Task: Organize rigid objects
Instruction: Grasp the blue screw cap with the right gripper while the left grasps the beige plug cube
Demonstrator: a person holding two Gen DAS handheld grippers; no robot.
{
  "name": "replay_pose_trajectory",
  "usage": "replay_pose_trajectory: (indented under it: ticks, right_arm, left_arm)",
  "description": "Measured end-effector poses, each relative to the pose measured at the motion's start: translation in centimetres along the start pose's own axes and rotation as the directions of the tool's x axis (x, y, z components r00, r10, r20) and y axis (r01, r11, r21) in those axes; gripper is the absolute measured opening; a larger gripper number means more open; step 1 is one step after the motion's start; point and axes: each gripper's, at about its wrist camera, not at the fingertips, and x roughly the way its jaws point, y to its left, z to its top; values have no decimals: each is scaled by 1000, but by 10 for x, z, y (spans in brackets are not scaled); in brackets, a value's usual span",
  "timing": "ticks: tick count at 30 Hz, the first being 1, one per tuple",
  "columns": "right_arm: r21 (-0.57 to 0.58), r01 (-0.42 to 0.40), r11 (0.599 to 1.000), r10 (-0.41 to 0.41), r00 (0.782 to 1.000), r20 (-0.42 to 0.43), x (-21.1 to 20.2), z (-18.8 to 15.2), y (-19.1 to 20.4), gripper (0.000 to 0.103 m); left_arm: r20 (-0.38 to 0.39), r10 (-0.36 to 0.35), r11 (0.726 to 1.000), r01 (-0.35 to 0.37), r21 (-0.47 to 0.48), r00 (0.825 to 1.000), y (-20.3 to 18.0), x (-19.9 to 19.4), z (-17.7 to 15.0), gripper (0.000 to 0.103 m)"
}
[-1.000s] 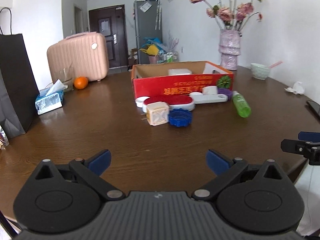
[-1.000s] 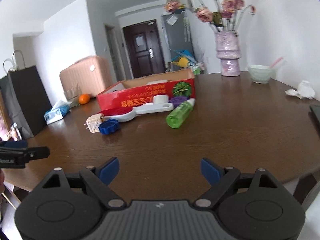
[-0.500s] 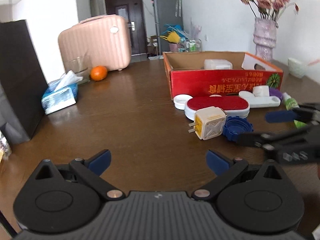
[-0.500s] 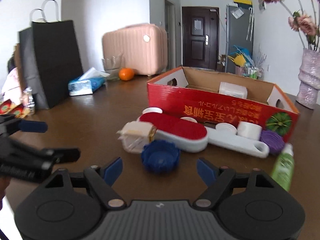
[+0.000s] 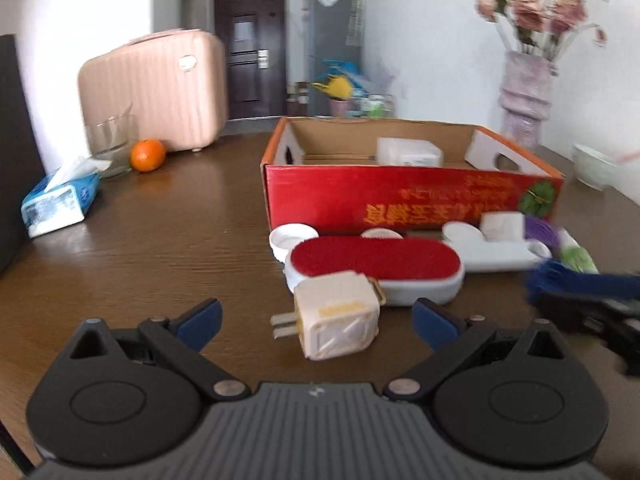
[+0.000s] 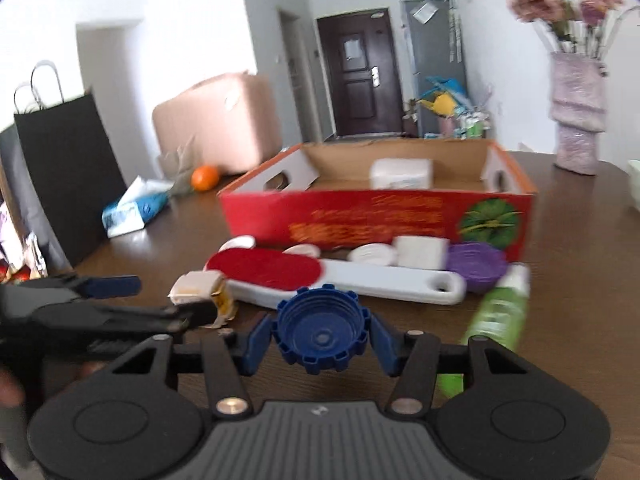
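Right tool (image 6: 322, 342) is clamped on the blue cap (image 6: 320, 330) low over the tabletop (image 6: 560, 280), left tool (image 5: 316, 320) spread around the plug adapter (image 5: 338, 316) — lift the cap level into the red box (image 6: 376, 216).

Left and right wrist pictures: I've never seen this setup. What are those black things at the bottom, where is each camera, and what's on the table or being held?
No robot here: a person holds a two-finger gripper in each hand, and each carries a fisheye camera looking forward along its fingers. The black shapes at the bottom are the gripper bodies.

In the left wrist view, the left gripper is open, with a cream plug adapter lying on the table between its fingers, not gripped. In the right wrist view, the right gripper is shut on a blue cap.

Behind them stands an open red box with a white block inside. In front of the box lie a red lint brush, some white lids, a purple lid and a green bottle. Further left are an orange and a tissue pack.
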Motion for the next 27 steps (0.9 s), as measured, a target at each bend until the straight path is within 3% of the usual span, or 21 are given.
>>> replay_pose_trajectory:
  ticks: [7, 9, 12, 13, 18, 20, 27]
  right_arm:
    - [23, 16, 1000, -16, 1000, 14, -21, -17, -25, 53]
    - [27, 15, 1000, -15, 1000, 7, -20, -21, -27, 53]
    - [28, 4, 1000, -4, 1000, 6, -20, -24, -28, 53]
    - [29, -1, 1000, 1, 1000, 7, -21, -24, -28, 53]
    - [25, -20, 999, 20, 1000, -3, -21, -27, -23, 53]
    - [23, -17, 1000, 17, 1000, -7, -24, -28, -21, 53]
    - [14, 33, 999, -34, 999, 22, -55, -31, -13, 53]
  left_arm:
    - [-83, 43, 992, -53, -118, 996, -5, 22, -2, 100]
    - [-92, 67, 990, -77, -116, 993, -5, 26, -2, 91]
    - [-82, 61, 992, -70, -107, 995, -6, 26, -1, 68]
    - [-74, 58, 993, -65, -98, 996, -8, 24, -2, 66]
    - [-70, 37, 997, -41, -61, 997, -15, 11, -8, 66]
    - [-52, 25, 999, -27, -42, 998, -17, 1, -12, 61]
    - [-55, -3, 1000, 3, 2, 998, -12, -44, -35, 61]
